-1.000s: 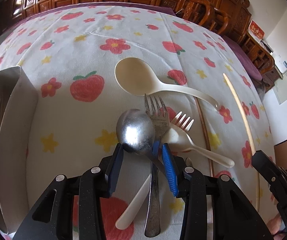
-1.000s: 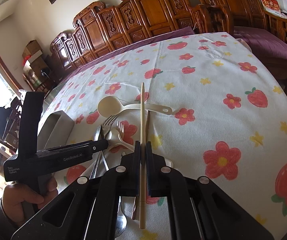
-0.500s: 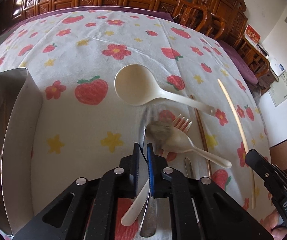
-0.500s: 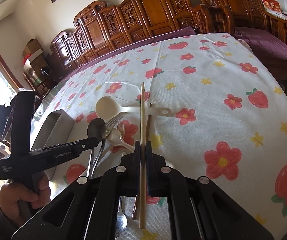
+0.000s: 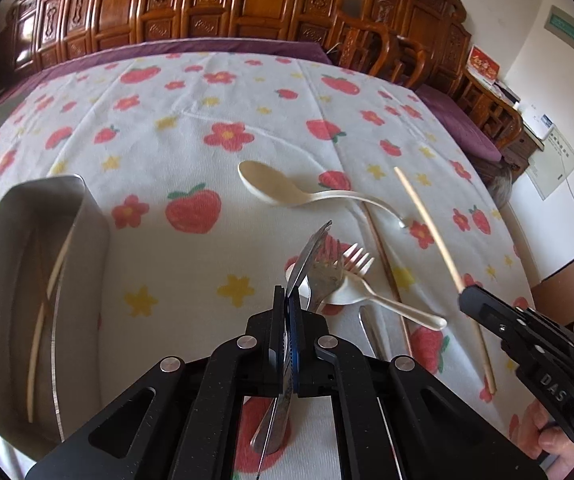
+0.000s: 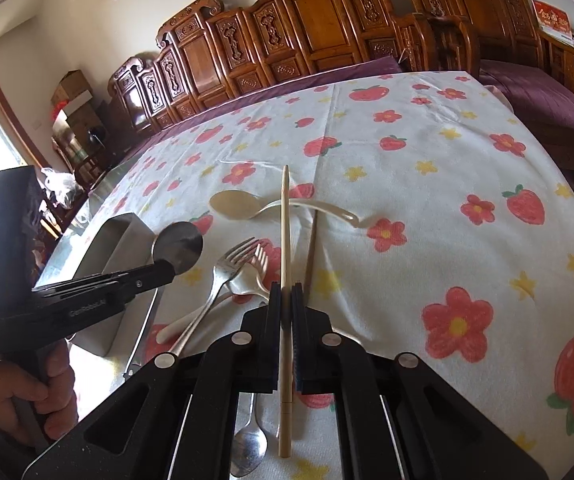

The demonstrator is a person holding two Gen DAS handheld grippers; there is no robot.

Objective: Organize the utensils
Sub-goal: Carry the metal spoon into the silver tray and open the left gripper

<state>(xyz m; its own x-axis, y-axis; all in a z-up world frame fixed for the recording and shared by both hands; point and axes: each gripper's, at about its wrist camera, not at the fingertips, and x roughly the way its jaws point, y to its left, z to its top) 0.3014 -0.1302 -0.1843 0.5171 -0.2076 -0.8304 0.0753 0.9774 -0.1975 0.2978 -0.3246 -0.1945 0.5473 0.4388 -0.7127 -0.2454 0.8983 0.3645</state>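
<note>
Gleaming steel spoon [image 5: 311,252] (edge-on), left tool [image 5: 287,300] clamped

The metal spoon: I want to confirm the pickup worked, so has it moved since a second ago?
Yes. The metal spoon has been lifted off the metal fork and swung left toward the steel bin, clamped in the left tongs.

A white cloth [image 5: 191,264] printed with red strawberries, red flowers and small yellow stars covers the worktop. On it lie a cream plastic serving spoon [image 5: 283,192], a white plastic fork [image 5: 371,292] and a silver metal fork [image 6: 223,276]. The rectangular metal holder [image 5: 19,292] is dull silver. The black left gripper [image 5: 287,312] has blue-lined jaws, as does the black right gripper [image 6: 285,312] around a pale beige chopstick [image 6: 285,240]. The carved wooden chairs [image 6: 307,32] are reddish-brown.
</note>
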